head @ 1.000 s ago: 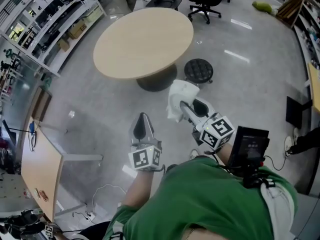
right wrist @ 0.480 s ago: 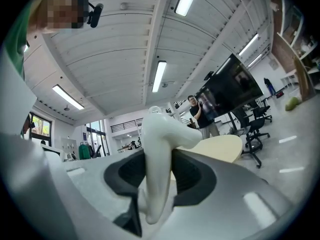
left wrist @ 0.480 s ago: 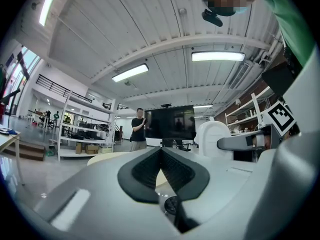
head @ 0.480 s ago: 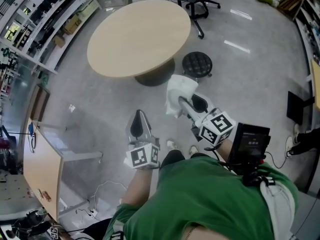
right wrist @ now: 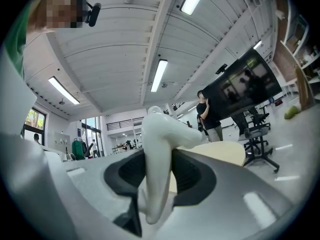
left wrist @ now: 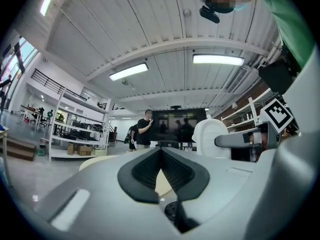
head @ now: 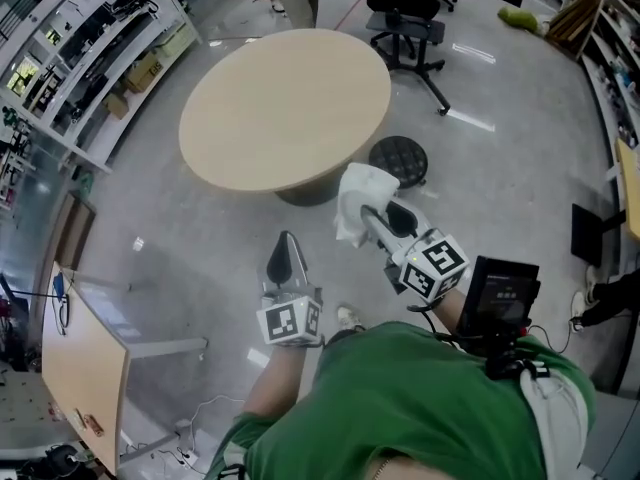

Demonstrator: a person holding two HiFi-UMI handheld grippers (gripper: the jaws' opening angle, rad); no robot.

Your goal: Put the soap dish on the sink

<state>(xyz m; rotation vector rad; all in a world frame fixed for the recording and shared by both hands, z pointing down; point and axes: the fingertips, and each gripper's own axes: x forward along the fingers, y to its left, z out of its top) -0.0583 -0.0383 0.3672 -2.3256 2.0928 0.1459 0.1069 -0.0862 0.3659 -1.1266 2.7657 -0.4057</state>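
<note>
**Dish on the move, no sink in sight**

Nearest, the left tongs (head: 286, 253) are clenched on nothing. The right tongs (head: 372, 208) stay clamped on the white dish (head: 360, 190), held in the air above the floor (head: 200, 238). Beyond them, the stool (head: 398, 158) and round tabletop (head: 285, 108) have shifted in view, and a chair (head: 405, 28) shows more fully at the far edge. The person seems to be walking. No sink shows, so placing the dish looks some way off.

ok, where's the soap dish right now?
Head view, right of centre: the white soap dish is clamped in the right gripper, held above the floor just short of the black stool and the round table.
</note>
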